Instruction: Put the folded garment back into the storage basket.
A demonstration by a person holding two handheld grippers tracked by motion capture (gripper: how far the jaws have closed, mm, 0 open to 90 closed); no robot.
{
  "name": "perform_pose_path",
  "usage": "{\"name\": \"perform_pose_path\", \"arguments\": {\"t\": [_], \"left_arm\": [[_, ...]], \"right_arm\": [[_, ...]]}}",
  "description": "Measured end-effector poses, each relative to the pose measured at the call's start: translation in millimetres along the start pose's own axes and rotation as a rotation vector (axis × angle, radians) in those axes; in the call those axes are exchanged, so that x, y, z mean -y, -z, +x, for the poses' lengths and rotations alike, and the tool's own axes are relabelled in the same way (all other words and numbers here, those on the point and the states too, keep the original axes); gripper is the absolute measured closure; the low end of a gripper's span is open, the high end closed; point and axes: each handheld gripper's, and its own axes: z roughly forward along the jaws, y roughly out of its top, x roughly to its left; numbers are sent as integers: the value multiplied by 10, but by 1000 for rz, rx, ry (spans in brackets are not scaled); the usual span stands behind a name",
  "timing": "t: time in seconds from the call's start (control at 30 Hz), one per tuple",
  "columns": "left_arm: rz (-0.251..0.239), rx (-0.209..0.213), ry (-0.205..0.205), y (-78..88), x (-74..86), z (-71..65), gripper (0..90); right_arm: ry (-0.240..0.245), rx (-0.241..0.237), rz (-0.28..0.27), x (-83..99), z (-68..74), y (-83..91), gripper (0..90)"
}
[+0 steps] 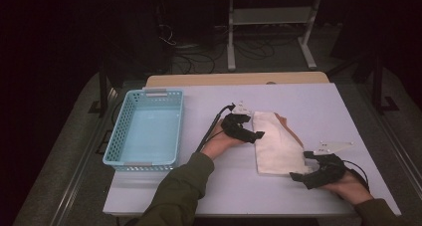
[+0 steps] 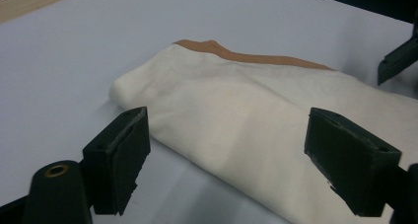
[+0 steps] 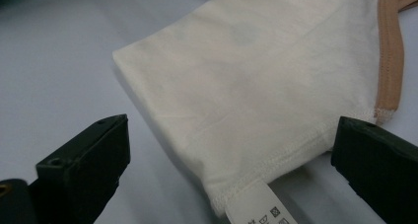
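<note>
Lying right of the tabletop's middle, the folded cream garment point(image 1: 276, 144) has its long axis running from the far edge toward the near edge, slanting a little to the right as it comes nearer. A tan trim shows along its far-right side, and a care label point(image 3: 259, 211) sticks out at its near end.

The left gripper point(image 1: 247, 132) sits at the garment's left edge, toward the far end, pointing across it to the right. In the left gripper view its jaws stand apart with the fold between them, but the pads press on nothing, so it is released. The right gripper point(image 1: 304, 172) is at the near-right corner of the cloth, pointing leftward at the hem; in the right gripper view its jaws are also parted, astride the hemmed corner and the label without clamping them.

Each hand is thus nearest one end of the long axis: left for the far end, right for the near end. The blue basket point(image 1: 147, 131) stands near the table's left edge, well apart from the cloth, on the left hand's side, so any carry there would probably go leftward across the tabletop point(image 1: 328, 101).
</note>
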Motion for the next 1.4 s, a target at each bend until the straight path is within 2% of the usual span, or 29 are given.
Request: {"name": "perform_pose_path", "arguments": {"t": [0.3,0.6,0.77,0.9,1.03,1.3,1.4], "left_arm": [[-6,-6,-5,-61,-87,88,270],[34,-23,-4,-193,-148,237,380],[38,-37,-2,-238,-176,293,408],[62,-55,-3,-286,-220,357,412],[55,-70,2,-336,-242,412,435],[62,-73,27,-426,-257,478,470],[68,-72,51,-471,-236,508,466]], "right_arm": [[2,-6,-3,-1,-2,3,9],[0,-8,-7,0,-5,11,9],[1,-9,-8,1,-6,11,9],[-1,-12,-7,0,-1,8,9],[-1,-15,-8,1,-2,6,9],[-1,-15,-8,3,-4,8,9],[1,-14,-10,4,-7,9,9]]}}
